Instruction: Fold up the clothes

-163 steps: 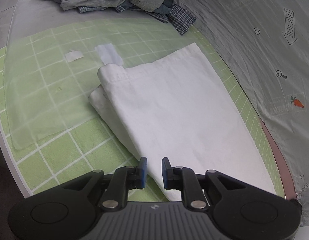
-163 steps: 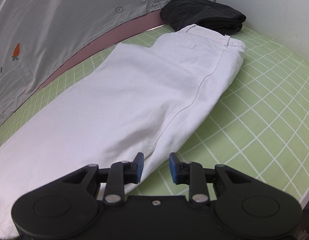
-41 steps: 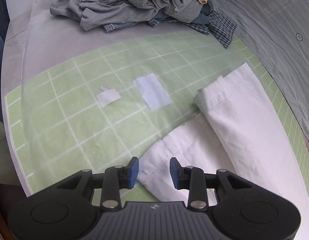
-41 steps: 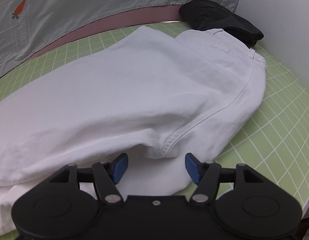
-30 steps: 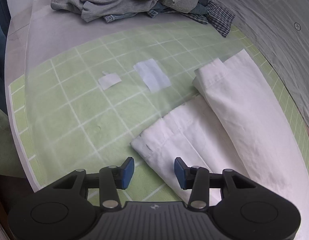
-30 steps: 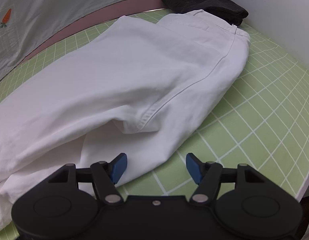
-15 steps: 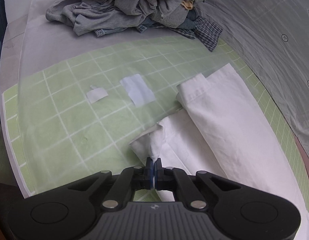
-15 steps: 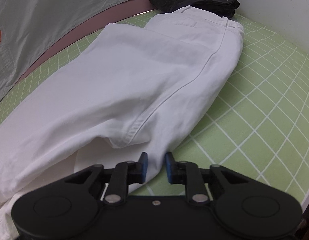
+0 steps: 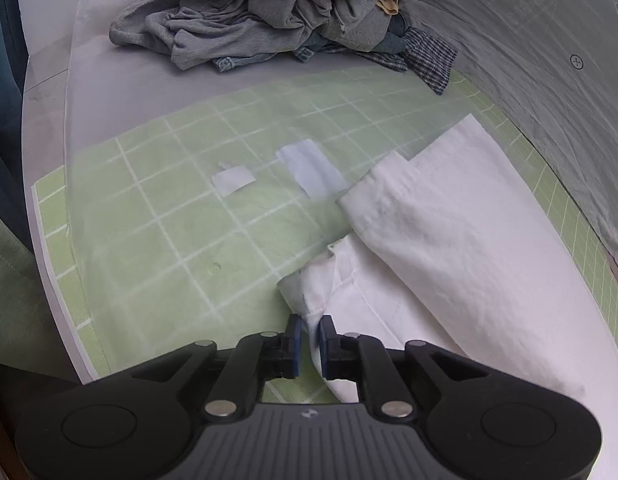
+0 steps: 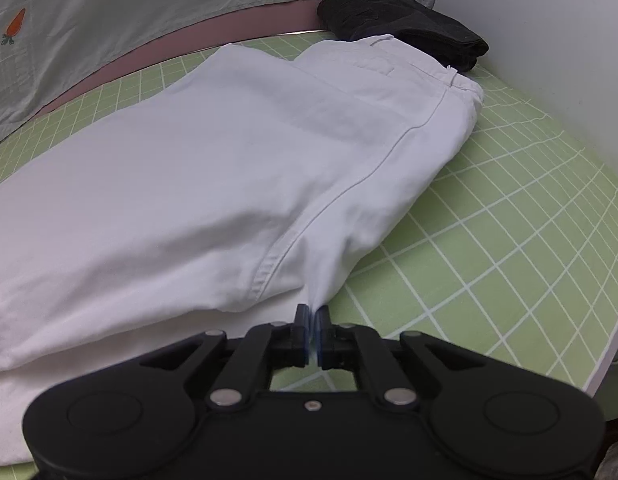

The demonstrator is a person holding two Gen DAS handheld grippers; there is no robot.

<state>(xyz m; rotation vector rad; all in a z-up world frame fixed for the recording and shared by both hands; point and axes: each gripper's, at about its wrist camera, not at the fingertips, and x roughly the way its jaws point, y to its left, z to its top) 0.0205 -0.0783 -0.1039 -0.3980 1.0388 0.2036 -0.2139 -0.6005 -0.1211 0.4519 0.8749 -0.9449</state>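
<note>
the left gripper [image 9: 308, 336] has a matte black body, wide and rounded like a crescent, with a shallow round recess moulded at each end. a grey ribbed panel with a small pale logo sits at its centre. two black linkage arms run forward on each side, each pinned with a round silver rivet, and carry small blue pads [image 9: 294, 345] at the tips. the right gripper [image 10: 312, 336] is of the same black build with blue pads and silver rivets, but its centre is plain black with one small screw.
</note>
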